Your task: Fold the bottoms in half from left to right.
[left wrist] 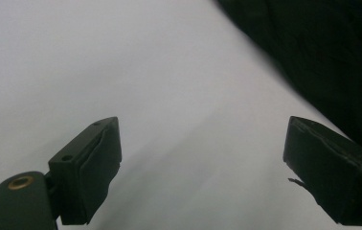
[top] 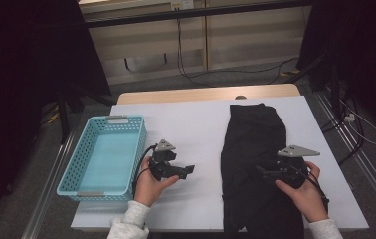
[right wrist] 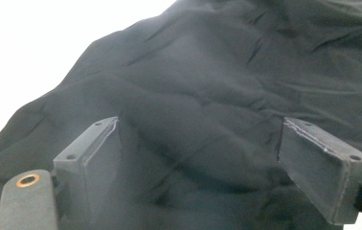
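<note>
Black garment (top: 251, 149) spread flat across white table (top: 186, 124), right of blue basket (top: 104, 157). Right gripper (top: 268, 173) poised over garment, left gripper (top: 188, 170) between basket and garment; both jaws wide apart, probably readying to grasp.

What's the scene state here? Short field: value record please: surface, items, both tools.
surface: table with white cover
garment: black cloth, laid lengthwise on the right side, near end reaching the table's front edge
basket: light blue, perforated, left side, nothing in it
left tool: jaws wide open, over bare white cover, cloth ahead to its right
right tool: jaws wide open, over the cloth, nothing between them
</note>
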### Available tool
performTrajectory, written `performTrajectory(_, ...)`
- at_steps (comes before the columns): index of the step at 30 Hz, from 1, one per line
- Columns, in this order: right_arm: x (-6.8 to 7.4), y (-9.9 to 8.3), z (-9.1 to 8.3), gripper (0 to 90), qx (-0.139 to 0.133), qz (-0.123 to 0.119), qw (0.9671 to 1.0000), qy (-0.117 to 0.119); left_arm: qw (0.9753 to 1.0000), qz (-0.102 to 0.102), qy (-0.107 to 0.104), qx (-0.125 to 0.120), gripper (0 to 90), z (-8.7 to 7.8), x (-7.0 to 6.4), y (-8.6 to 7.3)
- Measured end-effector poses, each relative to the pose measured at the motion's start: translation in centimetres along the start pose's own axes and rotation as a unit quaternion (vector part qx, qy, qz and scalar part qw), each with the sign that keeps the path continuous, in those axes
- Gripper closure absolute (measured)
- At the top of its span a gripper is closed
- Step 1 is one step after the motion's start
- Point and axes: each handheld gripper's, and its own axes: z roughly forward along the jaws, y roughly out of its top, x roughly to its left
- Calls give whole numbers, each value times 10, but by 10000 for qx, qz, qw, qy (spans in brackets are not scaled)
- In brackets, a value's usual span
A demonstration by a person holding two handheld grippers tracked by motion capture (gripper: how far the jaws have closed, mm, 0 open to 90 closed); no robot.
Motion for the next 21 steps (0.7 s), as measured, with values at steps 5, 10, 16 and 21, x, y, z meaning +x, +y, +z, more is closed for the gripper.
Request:
performTrajectory(5,3,-2,-4,121,-31,-42,10000,-53,10000,-48,32,-38,121,0,2,0)
performTrajectory(10,10,-6,-7,119,-2,-229,9996,174,10000,-44,39,-20,120,0,3,0)
performTrajectory(16,15,-4,-11,219,-85,-324,9986,401,9998,-135,113,-10,111,-1,7,-3)
performTrajectory(21,18,-7,-7,247,5,-408,9979,503,9998,-151,150,-31,105,-3,9,-4)
